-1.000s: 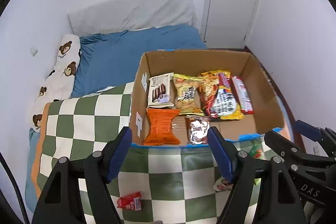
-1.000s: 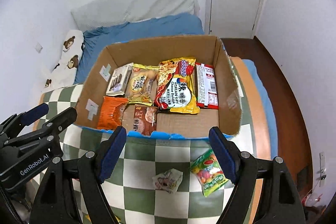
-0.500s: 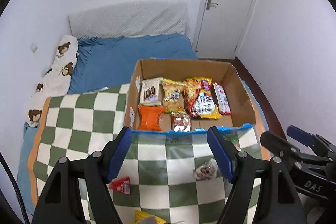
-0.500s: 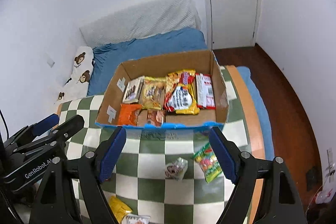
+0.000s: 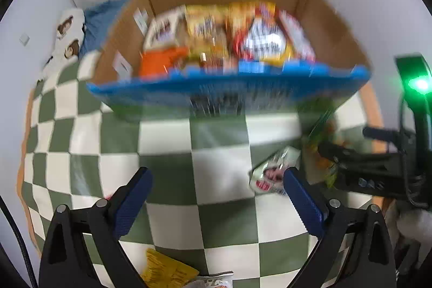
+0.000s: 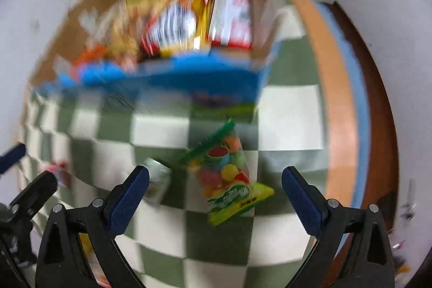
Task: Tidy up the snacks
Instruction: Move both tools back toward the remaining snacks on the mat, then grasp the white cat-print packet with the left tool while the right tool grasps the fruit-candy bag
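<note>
Cardboard box [image 5: 324, 18] packed with blurred snack packets [image 5: 224, 31].

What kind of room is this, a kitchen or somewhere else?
Most likely a bedroom: the snack box sits on a checkered blanket over a bed, with a bear-print pillow and blue sheet behind it.

We note a matt brown cardboard box [image 5: 332, 26] on a soft checked cloth [image 5: 216, 166]. The candy bag [image 6: 229, 177] is glossy plastic film. Gripper arms are black plastic, with blue textured pads [image 6: 127, 204].
</note>
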Motion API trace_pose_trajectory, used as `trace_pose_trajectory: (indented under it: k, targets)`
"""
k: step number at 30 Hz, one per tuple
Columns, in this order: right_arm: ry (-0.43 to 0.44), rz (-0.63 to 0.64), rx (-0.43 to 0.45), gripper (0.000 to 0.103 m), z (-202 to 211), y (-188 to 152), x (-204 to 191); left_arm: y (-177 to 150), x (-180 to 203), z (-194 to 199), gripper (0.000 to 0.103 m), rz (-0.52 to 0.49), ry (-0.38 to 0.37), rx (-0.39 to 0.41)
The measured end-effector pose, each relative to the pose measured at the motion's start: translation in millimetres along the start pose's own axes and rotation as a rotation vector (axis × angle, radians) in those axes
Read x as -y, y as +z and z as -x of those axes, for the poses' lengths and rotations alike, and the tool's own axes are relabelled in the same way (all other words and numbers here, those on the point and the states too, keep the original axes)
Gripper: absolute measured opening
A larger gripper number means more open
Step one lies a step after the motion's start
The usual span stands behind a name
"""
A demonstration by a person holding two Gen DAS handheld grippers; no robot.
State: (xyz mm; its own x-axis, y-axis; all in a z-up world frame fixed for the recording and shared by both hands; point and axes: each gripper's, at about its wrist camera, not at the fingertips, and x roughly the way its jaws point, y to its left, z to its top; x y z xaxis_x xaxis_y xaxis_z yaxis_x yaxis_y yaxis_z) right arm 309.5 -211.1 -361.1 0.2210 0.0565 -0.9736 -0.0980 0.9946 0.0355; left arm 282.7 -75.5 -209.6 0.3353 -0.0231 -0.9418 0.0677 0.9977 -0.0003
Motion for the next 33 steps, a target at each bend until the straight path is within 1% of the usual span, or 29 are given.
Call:
trace_pose_trajectory:
  k: [2,3,4,6,8,11,13,14,15,16,17,20,22,26,28,30,32,33]
  targets:
    - [-0.035,0.051,-0.038,0.096,-25,2,-4,-4,5,-18,0.099,-0.005,0.008,-0.046]
    - [-0.036,0.051,-0.056,0.084,-33,2,-4,-7,7,-26,0.099,-0.006,0.006,-0.071]
    - [-0.025,0.035,-0.072,0.070,-38,1,-2,-8,9,-33,0.099,-0.004,-0.002,-0.096]
    - [-0.035,-0.034,-0.070,0.061,-39,-5,8,-11,11,-42,0.099,0.009,-0.029,-0.130]
    - [-0.012,-0.122,-0.078,0.057,-33,-16,24,-10,14,-49,0.099,0.019,-0.061,-0.157]
    - [0.026,-0.228,-0.102,0.057,-28,-40,46,-5,21,-61,0.099,0.020,-0.104,-0.189]
    - [0.047,-0.277,-0.115,0.057,-27,-55,57,-1,26,-74,0.098,0.028,-0.137,-0.214]
    - [0.052,-0.288,-0.118,0.057,-27,-59,59,1,29,-82,0.089,0.028,-0.147,-0.226]
    - [0.055,-0.302,-0.120,0.057,-27,-65,63,2,32,-88,0.071,0.025,-0.160,-0.237]
    - [0.056,-0.313,-0.121,0.057,-28,-69,65,2,34,-95,0.059,0.028,-0.182,-0.256]
    - [0.058,-0.322,-0.123,0.057,-28,-72,66,1,36,-100,0.046,0.032,-0.188,-0.269]
    - [0.059,-0.341,-0.126,0.057,-27,-80,67,-7,40,-96,0.045,0.002,-0.170,-0.245]
    - [0.072,-0.347,-0.134,0.057,-25,-92,64,-22,37,-90,0.044,-0.006,-0.163,-0.246]
    - [0.116,-0.349,-0.164,0.057,-24,-117,52,-68,14,-79,0.044,0.014,-0.141,-0.272]
    - [0.115,-0.345,-0.184,0.057,-23,-130,43,-94,0,-74,0.043,0.034,-0.119,-0.295]
    - [0.123,-0.335,-0.194,0.057,-24,-141,35,-114,-10,-75,0.044,0.054,-0.141,-0.332]
    - [0.113,-0.347,-0.195,0.057,-27,-147,32,-128,-17,-79,0.047,0.080,-0.183,-0.362]
    - [0.110,-0.348,-0.199,0.059,-28,-148,32,-130,-20,-82,0.051,0.095,-0.199,-0.373]
